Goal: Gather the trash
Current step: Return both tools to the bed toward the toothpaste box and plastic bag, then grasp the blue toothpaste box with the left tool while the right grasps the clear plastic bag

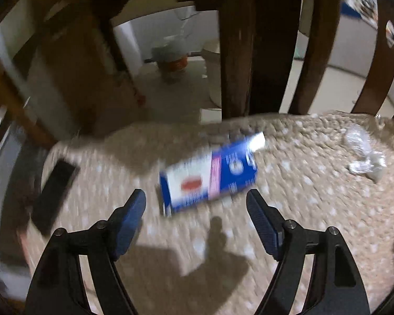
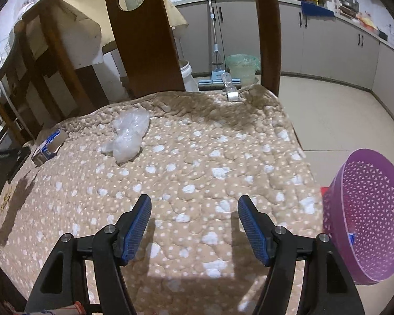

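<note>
Left gripper (image 1: 196, 200) hung w/ jaws spread, nothing between them, just short of a blue-&-white carton (image 1: 210, 177) lying flat on the spotted blanket (image 1: 302, 210), red patch showing. Right gripper (image 2: 194, 207) was spread too, empty; crumpled clear plastic (image 2: 128, 136) lay farther back, purple basket (image 2: 365, 218) at the right.

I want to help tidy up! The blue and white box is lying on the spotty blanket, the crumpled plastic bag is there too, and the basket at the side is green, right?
Nearly. The basket is purple, not green; the right wrist view shows it at the blanket's edge. The blue and white box and the crumpled plastic bag do lie on the spotty blanket.
</note>
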Motion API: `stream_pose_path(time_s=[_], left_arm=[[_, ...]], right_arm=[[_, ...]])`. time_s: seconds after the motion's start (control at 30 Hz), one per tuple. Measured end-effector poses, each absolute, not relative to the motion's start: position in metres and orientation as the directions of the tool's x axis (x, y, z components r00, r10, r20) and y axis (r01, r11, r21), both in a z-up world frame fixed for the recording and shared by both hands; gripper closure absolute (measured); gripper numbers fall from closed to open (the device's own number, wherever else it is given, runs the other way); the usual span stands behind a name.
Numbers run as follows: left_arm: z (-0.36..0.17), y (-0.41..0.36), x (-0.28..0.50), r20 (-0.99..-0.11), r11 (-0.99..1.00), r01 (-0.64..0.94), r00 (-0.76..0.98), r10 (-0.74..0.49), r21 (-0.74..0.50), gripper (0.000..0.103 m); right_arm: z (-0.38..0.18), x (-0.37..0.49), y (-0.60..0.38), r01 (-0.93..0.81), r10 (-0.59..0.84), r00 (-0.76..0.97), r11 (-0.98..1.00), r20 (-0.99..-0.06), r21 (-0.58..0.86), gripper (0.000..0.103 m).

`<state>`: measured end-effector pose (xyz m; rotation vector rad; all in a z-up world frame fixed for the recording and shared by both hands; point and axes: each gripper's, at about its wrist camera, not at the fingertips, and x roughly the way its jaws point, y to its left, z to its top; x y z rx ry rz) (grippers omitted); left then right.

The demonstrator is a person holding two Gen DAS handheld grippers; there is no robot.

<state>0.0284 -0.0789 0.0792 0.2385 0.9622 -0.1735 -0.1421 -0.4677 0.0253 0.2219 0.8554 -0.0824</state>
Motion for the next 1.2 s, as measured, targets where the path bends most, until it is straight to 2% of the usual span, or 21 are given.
stream_pose_path(time_s=[0.13, 0.27, 0.3, 0.37, 0.43, 0.63, 0.77, 0.87, 1.03, 1.1, 1.2], left_arm=[[0.075, -0.083, 0.071, -0.844, 0.950, 0.297, 0.530, -0.079, 0.098, 0.020], [0.052, -0.074, 0.101, -0.891, 0.950, 0.312, 0.426, -0.157, -0.018, 0.019], [0.044, -0.071, 0.104, -0.900, 0.945, 0.320, 0.390, -0.193, -0.064, 0.014], [0.034, -0.065, 0.107, -0.904, 0.921, 0.326, 0.291, -0.313, -0.214, 0.013], [0.029, -0.063, 0.102, -0.893, 0.900, 0.326, 0.247, -0.375, -0.288, 0.011], [0.044, -0.075, 0.065, -0.867, 0.862, 0.413, 0.263, -0.424, -0.295, 0.010], [0.054, -0.083, 0.046, -0.876, 0.873, 0.440, 0.312, -0.368, -0.210, 0.010], [0.051, -0.101, 0.032, -0.898, 0.872, 0.485, 0.355, -0.261, -0.062, 0.010], [0.031, -0.134, 0.020, -0.899, 0.802, 0.569, 0.426, -0.097, 0.183, 0.009], [0.024, -0.140, 0.018, -0.896, 0.775, 0.590, 0.438, -0.074, 0.225, 0.007], [0.024, -0.141, 0.019, -0.900, 0.773, 0.599, 0.427, -0.088, 0.209, 0.008]], right_arm=[[0.020, -0.137, -0.467, 0.167, 0.021, 0.640, 0.972, -0.768, 0.165, 0.030], [0.010, -0.131, -0.468, 0.181, 0.030, 0.613, 0.967, -0.789, 0.178, 0.030], [0.009, -0.131, -0.469, 0.182, 0.035, 0.611, 0.966, -0.791, 0.183, 0.029], [0.008, -0.130, -0.470, 0.183, 0.040, 0.609, 0.965, -0.792, 0.190, 0.028], [0.007, -0.130, -0.469, 0.182, 0.038, 0.606, 0.966, -0.794, 0.184, 0.027], [0.005, -0.128, -0.464, 0.178, 0.022, 0.598, 0.971, -0.802, 0.160, 0.024], [0.004, -0.127, -0.463, 0.175, 0.017, 0.590, 0.973, -0.807, 0.149, 0.023], [0.006, -0.123, -0.458, 0.163, 0.014, 0.570, 0.978, -0.821, 0.130, 0.020], [0.019, -0.096, -0.443, 0.118, 0.084, 0.571, 0.976, -0.817, 0.183, 0.020], [0.027, -0.077, -0.431, 0.083, 0.110, 0.578, 0.978, -0.808, 0.192, 0.020], [0.032, -0.042, -0.412, 0.030, 0.132, 0.566, 0.983, -0.814, 0.180, 0.018]])
